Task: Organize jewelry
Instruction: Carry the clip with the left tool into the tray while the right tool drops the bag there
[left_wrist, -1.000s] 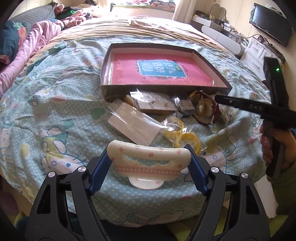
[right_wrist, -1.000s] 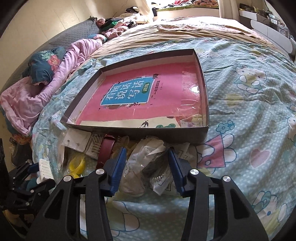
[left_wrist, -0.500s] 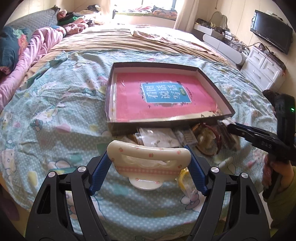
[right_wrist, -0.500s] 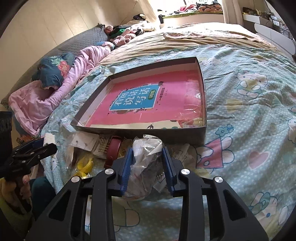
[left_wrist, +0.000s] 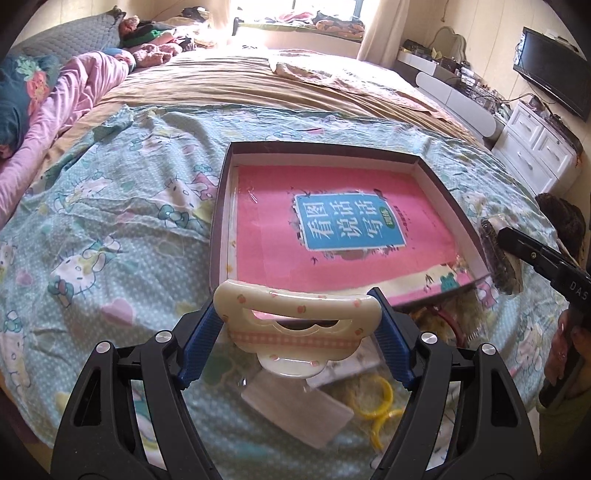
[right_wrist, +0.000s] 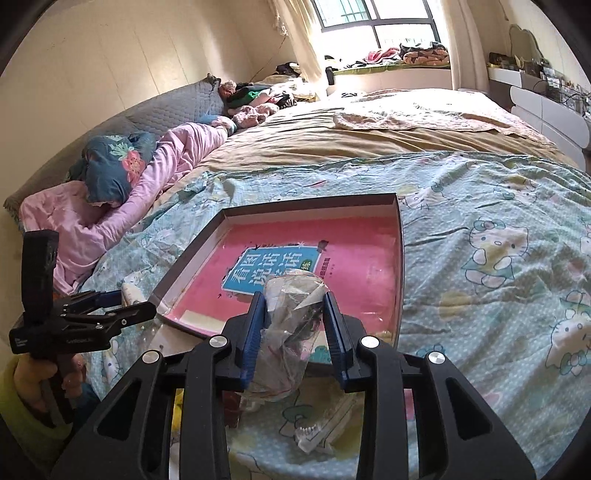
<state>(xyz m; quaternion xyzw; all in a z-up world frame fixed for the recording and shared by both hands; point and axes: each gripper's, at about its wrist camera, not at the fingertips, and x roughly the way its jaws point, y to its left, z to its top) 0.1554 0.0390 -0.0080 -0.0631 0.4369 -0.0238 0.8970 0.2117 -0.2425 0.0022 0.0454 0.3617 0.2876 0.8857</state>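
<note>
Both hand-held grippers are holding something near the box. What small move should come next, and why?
Probably carry the right hand-held gripper forward and let go over the box. It is shut on a crumpled clear bag above the box's near edge, over the pink book. The left hand-held gripper, holding the cream hair clip, sits short of the box rim.

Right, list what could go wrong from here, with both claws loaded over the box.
1. The right claw pinches only crumpled film of the plastic bag; the film could slip, dropping the bag short of the shallow box.
2. The left claw grips the cream hair clip by its ends; a twist might pop it loose.
3. The box sits on soft bedding; pressing its near wall could tip it.
</note>
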